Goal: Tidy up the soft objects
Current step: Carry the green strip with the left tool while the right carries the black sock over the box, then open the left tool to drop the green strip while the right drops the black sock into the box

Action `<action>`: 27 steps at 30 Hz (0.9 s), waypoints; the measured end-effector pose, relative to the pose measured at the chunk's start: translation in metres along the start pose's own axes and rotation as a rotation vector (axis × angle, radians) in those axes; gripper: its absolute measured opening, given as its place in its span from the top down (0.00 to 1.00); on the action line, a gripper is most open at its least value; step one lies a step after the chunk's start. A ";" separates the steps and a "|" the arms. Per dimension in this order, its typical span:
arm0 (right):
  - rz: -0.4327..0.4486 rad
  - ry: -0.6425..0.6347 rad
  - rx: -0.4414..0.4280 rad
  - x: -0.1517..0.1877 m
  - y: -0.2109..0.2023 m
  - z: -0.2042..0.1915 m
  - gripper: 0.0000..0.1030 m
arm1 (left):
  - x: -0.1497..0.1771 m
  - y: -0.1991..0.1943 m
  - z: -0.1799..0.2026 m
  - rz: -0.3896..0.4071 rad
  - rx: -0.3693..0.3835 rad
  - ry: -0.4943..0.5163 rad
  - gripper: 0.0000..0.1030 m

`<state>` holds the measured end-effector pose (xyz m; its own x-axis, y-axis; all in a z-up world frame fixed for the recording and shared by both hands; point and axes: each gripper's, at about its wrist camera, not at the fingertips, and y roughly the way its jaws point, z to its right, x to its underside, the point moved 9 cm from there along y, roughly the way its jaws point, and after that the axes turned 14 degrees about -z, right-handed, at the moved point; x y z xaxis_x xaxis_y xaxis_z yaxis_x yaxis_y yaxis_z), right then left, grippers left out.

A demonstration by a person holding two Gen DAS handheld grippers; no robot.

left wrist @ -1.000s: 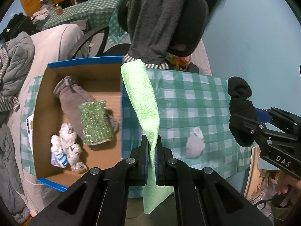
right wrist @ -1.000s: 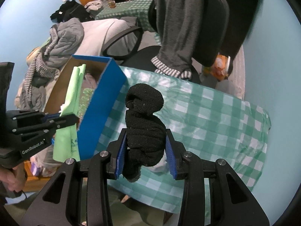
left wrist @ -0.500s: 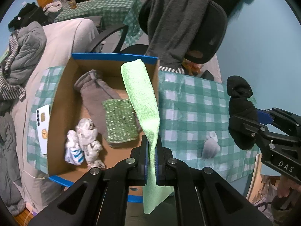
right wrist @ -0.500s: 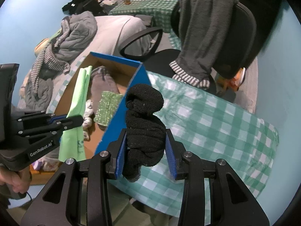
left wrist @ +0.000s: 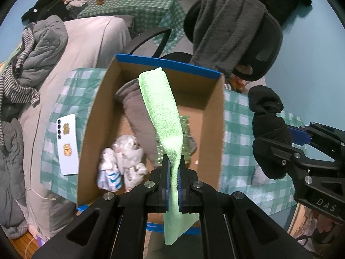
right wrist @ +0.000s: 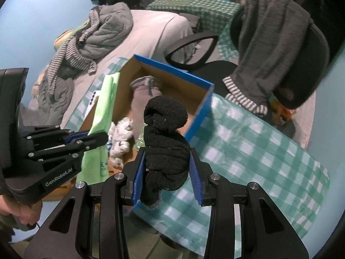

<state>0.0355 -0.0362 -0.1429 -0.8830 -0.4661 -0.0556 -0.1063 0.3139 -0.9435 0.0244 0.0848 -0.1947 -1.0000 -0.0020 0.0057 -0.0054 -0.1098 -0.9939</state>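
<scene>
Carry step: left hand-held gripper pinches green cloth above box; right hand-held gripper clamps black sock near box's right wall. Next: release both inside.

"DAS" stands in white on the right gripper body; "GenRobot.AI" on the left gripper body, at eight o'clock.

A white phone is laid on the green checked tablecloth, while a grey garment is draped over a black office chair behind it.
</scene>
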 end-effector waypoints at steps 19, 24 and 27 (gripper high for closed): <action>-0.050 -0.026 -0.043 -0.053 0.044 -0.040 0.64 | -0.022 0.030 -0.049 -0.053 -0.036 -0.006 0.95; -0.071 -0.015 -0.050 -0.059 0.055 -0.039 0.62 | -0.028 0.036 -0.050 -0.069 -0.040 -0.006 0.91; -0.077 -0.011 -0.040 -0.061 0.057 -0.037 0.60 | -0.029 0.038 -0.052 -0.077 -0.046 -0.014 0.73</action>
<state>0.0667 0.0410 -0.1817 -0.8663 -0.4994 0.0122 -0.1916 0.3096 -0.9314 0.0535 0.1322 -0.2383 -0.9965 -0.0097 0.0836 -0.0828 -0.0643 -0.9945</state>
